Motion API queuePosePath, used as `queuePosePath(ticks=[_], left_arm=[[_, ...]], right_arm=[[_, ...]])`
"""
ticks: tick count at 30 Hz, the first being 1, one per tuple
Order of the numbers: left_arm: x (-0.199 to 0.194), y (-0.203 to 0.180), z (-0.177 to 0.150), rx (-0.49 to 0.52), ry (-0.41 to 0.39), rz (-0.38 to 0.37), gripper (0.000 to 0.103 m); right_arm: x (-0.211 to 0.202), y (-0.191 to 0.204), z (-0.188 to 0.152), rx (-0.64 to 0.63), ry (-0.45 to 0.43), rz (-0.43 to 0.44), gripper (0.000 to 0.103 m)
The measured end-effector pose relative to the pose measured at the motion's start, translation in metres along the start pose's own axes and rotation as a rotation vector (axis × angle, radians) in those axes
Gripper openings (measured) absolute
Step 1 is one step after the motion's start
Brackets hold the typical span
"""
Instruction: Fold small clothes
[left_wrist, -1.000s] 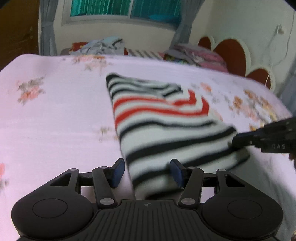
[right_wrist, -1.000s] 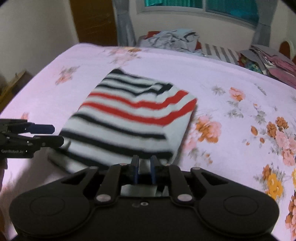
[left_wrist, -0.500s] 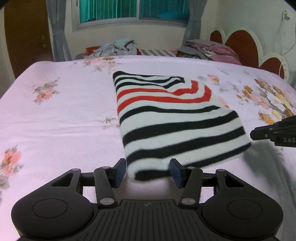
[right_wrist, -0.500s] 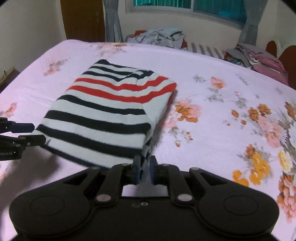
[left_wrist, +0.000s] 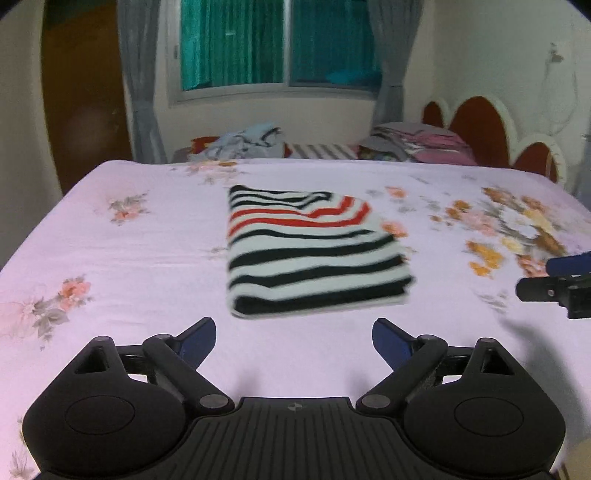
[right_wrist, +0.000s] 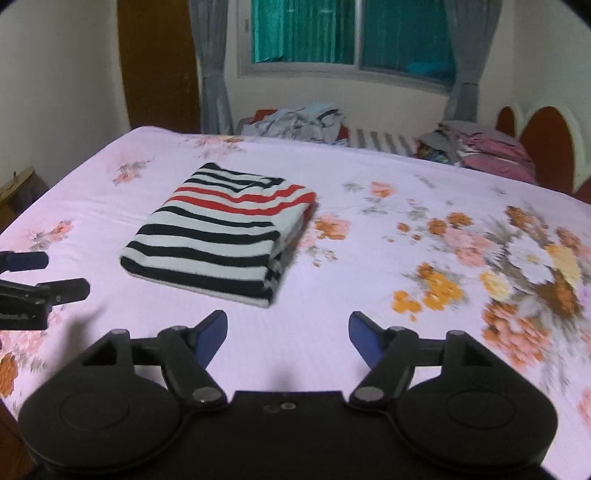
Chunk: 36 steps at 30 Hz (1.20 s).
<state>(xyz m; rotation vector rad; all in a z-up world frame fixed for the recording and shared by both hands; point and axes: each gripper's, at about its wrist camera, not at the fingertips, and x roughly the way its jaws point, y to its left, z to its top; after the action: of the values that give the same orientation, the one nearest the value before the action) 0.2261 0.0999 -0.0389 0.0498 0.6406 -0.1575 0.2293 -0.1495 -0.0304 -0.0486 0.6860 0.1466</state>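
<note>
A folded garment with black, white and red stripes (left_wrist: 310, 251) lies flat on the pink flowered bed sheet (left_wrist: 129, 266); it also shows in the right wrist view (right_wrist: 221, 240). My left gripper (left_wrist: 294, 338) is open and empty, a little in front of the garment's near edge. My right gripper (right_wrist: 288, 334) is open and empty, just before the garment's near right corner. The right gripper's fingers show at the right edge of the left wrist view (left_wrist: 554, 284). The left gripper's fingers show at the left edge of the right wrist view (right_wrist: 37, 277).
A heap of loose clothes (left_wrist: 247, 142) and a stack of folded pink and grey clothes (left_wrist: 421, 146) lie beyond the far edge of the bed. A red scalloped headboard (left_wrist: 480, 125) stands at the right. A window with curtains (left_wrist: 277, 44) is behind.
Both grippers have let go of the striped garment, opened wide and pulled back from it. The garment now lies settled on the bed.
</note>
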Motion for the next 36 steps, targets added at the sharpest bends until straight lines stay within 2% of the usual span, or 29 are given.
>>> queuePosePath(ticks=[1,2,4,7,10,18,23,28,36], left_arm=[[-0.01,-0.004,-0.002,0.005,-0.012,0.006,0.103],[-0.019,-0.009,-0.004,0.011,-0.028,0.012,0.103],[-0.038,-0.018,-0.007,0.019,-0.048,0.017,0.103],[-0.06,-0.027,-0.009,0.011,-0.054,0.021,0.103],[-0.082,-0.035,-0.011,-0.004,-0.061,0.008,0.103],[-0.143,-0.056,-0.019,0.002,-0.114,0.018,0.103],[-0.173,-0.062,-0.022,-0.031,-0.151,0.015,0.103],[-0.192,-0.073,-0.032,-0.021,-0.169,-0.003,0.103],[-0.197,-0.077,-0.034,-0.029,-0.182,-0.018,0.103]], right_arm=[[-0.009,-0.001,-0.003,0.008,-0.017,-0.008,0.094],[-0.018,-0.002,-0.006,0.013,-0.04,-0.023,0.103],[-0.032,-0.001,-0.011,-0.003,-0.057,-0.055,0.103],[-0.045,0.002,-0.018,-0.03,-0.01,-0.084,0.103],[-0.067,0.002,-0.028,-0.02,-0.044,-0.067,0.103],[-0.128,0.008,-0.04,0.01,-0.12,-0.104,0.103],[-0.157,0.01,-0.048,0.026,-0.165,-0.128,0.103],[-0.173,0.014,-0.059,0.022,-0.174,-0.117,0.103],[-0.181,0.015,-0.062,0.023,-0.179,-0.141,0.103]])
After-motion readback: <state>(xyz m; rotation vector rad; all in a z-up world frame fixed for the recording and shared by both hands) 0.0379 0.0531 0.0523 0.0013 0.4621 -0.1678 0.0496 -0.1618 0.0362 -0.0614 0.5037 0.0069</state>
